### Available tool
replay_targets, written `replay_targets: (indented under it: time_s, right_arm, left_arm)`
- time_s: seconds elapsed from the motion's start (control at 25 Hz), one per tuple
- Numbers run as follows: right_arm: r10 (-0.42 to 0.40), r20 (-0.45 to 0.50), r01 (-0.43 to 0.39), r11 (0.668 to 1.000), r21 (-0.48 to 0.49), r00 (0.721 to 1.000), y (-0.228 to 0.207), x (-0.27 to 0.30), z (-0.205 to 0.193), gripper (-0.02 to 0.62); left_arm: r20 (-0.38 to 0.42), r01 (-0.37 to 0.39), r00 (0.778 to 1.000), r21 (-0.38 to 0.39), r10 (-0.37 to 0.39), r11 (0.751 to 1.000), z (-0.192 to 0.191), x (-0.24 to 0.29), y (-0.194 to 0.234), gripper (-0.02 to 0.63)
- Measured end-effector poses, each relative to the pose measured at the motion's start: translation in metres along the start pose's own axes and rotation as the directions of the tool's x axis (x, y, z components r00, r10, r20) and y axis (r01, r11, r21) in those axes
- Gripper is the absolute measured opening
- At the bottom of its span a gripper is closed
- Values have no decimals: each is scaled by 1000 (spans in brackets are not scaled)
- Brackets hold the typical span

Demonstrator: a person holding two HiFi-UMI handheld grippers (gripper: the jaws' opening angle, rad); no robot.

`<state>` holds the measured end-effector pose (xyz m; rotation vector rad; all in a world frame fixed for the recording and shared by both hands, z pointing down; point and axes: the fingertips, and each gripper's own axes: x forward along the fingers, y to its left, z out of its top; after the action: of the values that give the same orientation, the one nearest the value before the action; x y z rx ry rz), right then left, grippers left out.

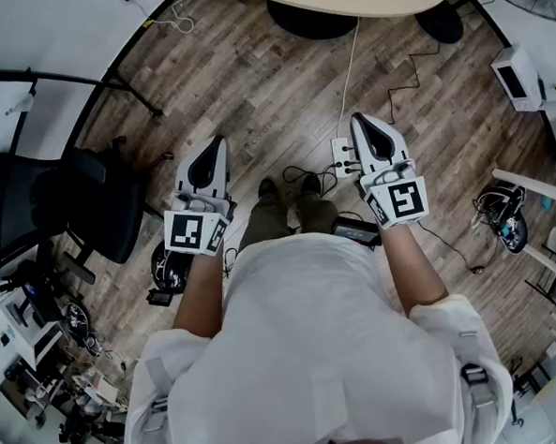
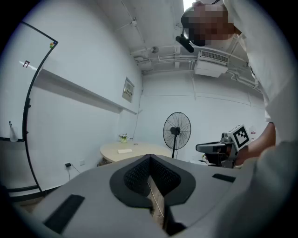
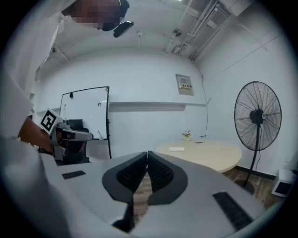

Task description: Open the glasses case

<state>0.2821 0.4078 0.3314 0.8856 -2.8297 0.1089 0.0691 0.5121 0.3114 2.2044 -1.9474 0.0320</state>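
The left tool (image 1: 219, 143) and the right tool (image 1: 357, 119) are held side by side at waist height over the wooden floor (image 1: 250, 68), well apart, both pointing away from the person; in the left gripper view the left tool (image 2: 150, 158) has its jaws pressed together at the tips with nothing between them; in the right gripper view the right tool (image 3: 147, 153) is likewise pressed together and empty. Far ahead stands a round pale surface (image 3: 205, 153); a small pale flat thing (image 3: 177, 148) lies on it, with a little plant (image 3: 186, 135) behind; whether that flat thing is the glasses case I cannot tell. A standing fan (image 3: 258, 116) is to the right of the surface; a black office chair (image 1: 61, 201) stands at the left.
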Motion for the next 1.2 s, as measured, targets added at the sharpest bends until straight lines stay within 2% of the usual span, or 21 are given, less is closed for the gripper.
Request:
replay_targets:
  time_s: [0.24,0.52,0.64,0.88,1.04,1.2]
  right_arm:
    - [-26,-14,26,998,58,1000,9,34,-25,25]
    - [-5,-19,6,998,56,1000,17,47,-22,25]
    - [-24,-25,25,999,43,999,12,46,-23,25]
    - [-2,-12,3,1000,18,1000,7,41,-21,28]
    - [-24,-11,24,1000,11,1000,-11,31,-23,28]
    - [-4,17,4,1000,28,1000,-26,19,-20,28]
  left_arm:
    - [-16,47,999,-11,-47,999,-20,23,25,14]
    - [-21,82,996,-23,-83,996,-19,36,30,14]
    - [-27,118,993,-44,-119,992,-20,42,30,14]
    - [-24,157,987,-39,-158,987,-20,54,9,14]
    - [-26,161,986,-33,-162,986,-20,68,-10,14]
    - [-16,154,988,-22,-154,988,-12,80,-29,14]
